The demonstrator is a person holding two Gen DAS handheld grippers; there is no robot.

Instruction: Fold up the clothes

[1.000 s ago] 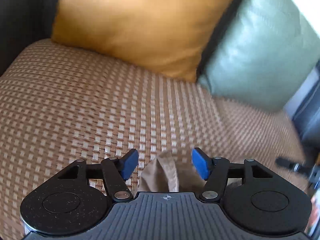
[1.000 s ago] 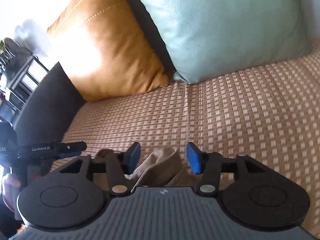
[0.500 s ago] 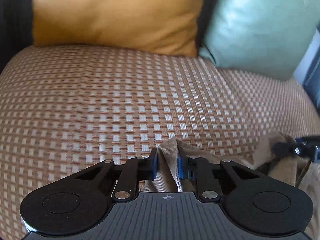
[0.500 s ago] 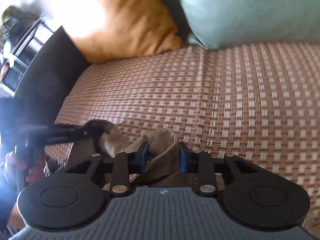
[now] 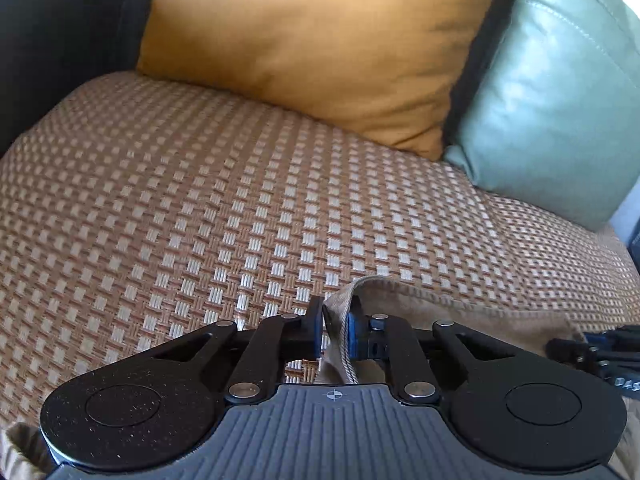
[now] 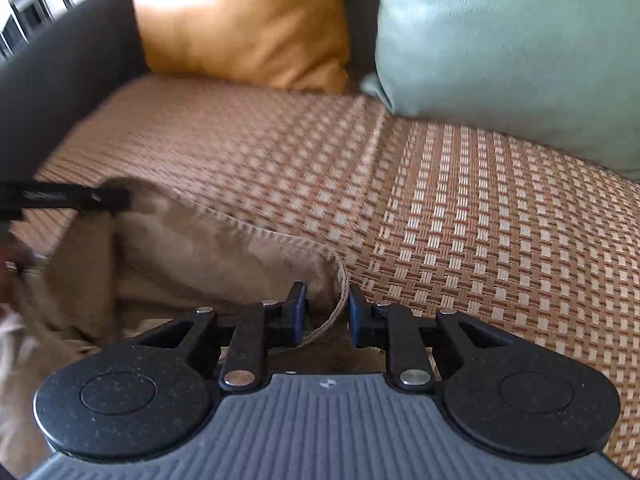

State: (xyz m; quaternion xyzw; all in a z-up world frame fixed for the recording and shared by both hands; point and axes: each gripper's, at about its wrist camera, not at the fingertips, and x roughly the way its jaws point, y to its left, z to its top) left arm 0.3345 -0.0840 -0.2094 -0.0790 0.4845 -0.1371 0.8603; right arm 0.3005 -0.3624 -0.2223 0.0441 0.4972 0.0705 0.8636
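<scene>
Khaki garment (image 5: 420, 300) edge pinched in left gripper (image 5: 335, 330) | right gripper (image 6: 325, 314) closing around its hem, pads not clearly pressing | garment lies on woven seat (image 5: 200, 200) | step: grasping corners | next: probably lift and spread evenly

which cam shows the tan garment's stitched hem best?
Right wrist view: the tan cotton garment spreads across the lower left, its hem running to the right gripper. Left wrist view shows only a pinched fold and an edge.
</scene>
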